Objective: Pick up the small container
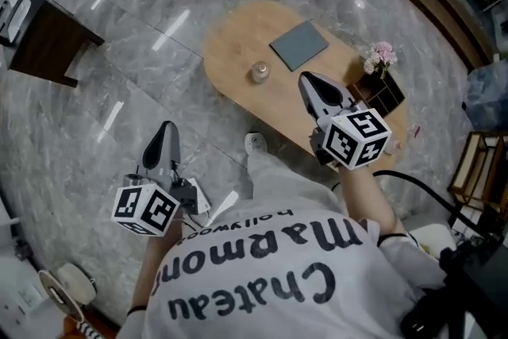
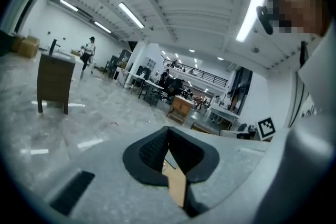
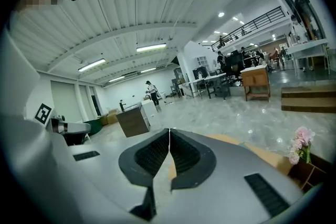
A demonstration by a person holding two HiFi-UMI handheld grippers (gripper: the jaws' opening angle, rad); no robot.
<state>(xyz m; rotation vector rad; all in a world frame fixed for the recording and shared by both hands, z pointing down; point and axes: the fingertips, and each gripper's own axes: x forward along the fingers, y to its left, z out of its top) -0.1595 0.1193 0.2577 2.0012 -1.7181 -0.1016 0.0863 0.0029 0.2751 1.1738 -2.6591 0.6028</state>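
Looking down through the head camera, I see the small container [image 1: 259, 73] standing upright on the oval wooden bench [image 1: 230, 44]. It has bare wood all round it and sits near a corner of the grey mat [image 1: 298, 44] that lies flat further along the top. Nothing touches it.

My right claw [image 1: 306, 78] is held above the bench with its tips pointing toward the mat. The container lies off to the left of those tips, near but clearly apart. In the right claw's own view the two dark ribbed jaws meet along one line, fully closed, with nothing between them.

My left claw [image 1: 167, 127] hangs over the marble floor [image 1: 119, 115], off the bench's near edge and well apart from the container. Its own view shows the jaws pressed together at the tips and empty, with only a strip of the wooden top visible below where they meet.

At the bench's far right end, pink flowers [image 1: 380, 55] stand by a dark crate [image 1: 382, 94]. A dark wooden cabinet [image 1: 48, 40] stands on the floor well away to the left.
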